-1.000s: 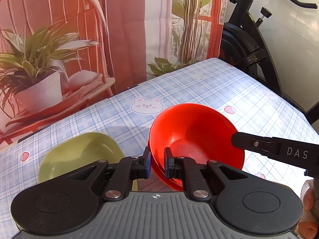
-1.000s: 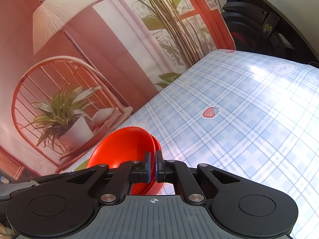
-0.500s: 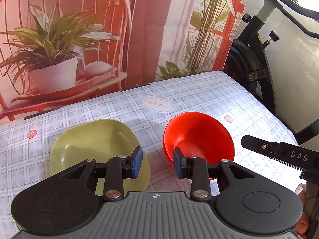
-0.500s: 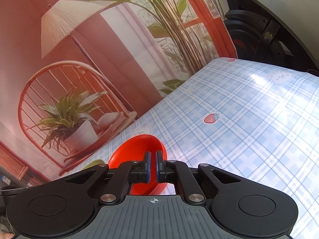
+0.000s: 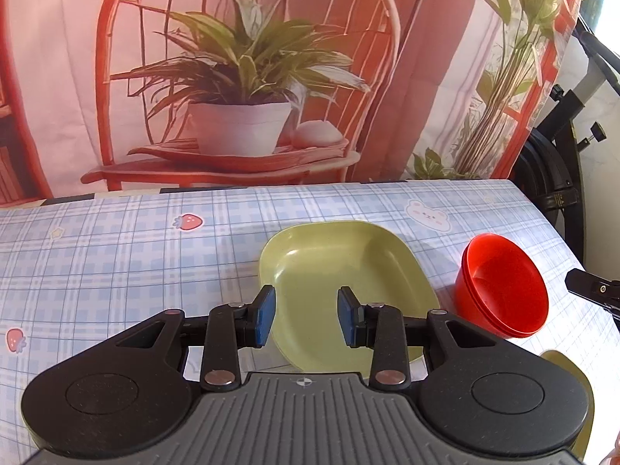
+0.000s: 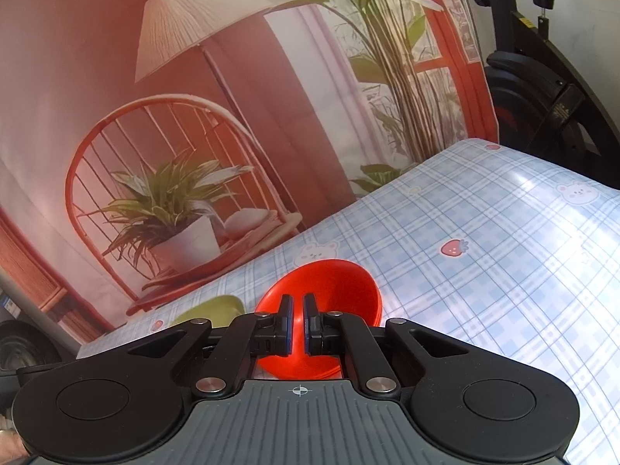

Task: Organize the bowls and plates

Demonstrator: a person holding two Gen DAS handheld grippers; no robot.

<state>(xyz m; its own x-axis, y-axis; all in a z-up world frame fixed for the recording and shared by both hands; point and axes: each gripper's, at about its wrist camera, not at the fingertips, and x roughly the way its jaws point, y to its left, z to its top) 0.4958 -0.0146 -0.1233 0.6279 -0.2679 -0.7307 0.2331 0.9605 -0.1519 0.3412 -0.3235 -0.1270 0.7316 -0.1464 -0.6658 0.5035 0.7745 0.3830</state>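
Observation:
A stack of red bowls (image 5: 503,290) stands on the checked tablecloth at the right of the left wrist view; it also shows in the right wrist view (image 6: 329,294). A green square plate (image 5: 341,279) lies left of the bowls. My left gripper (image 5: 306,316) is open and empty, held above the plate's near edge. My right gripper (image 6: 296,319) is nearly closed, with a narrow gap and nothing between its pads, just behind the red bowls. Its fingertip (image 5: 593,290) shows at the right edge of the left wrist view. A second green plate's edge (image 5: 577,383) peeks out at bottom right.
The table (image 5: 116,271) is covered with a blue checked cloth with strawberry and bear prints. A printed backdrop (image 5: 248,77) of a chair and plant hangs along the far edge. An exercise bike (image 5: 558,162) stands past the right end of the table.
My left gripper let go of the red bowls, opened wide and swung left over the green plate. My right gripper drew back a little from the bowls.

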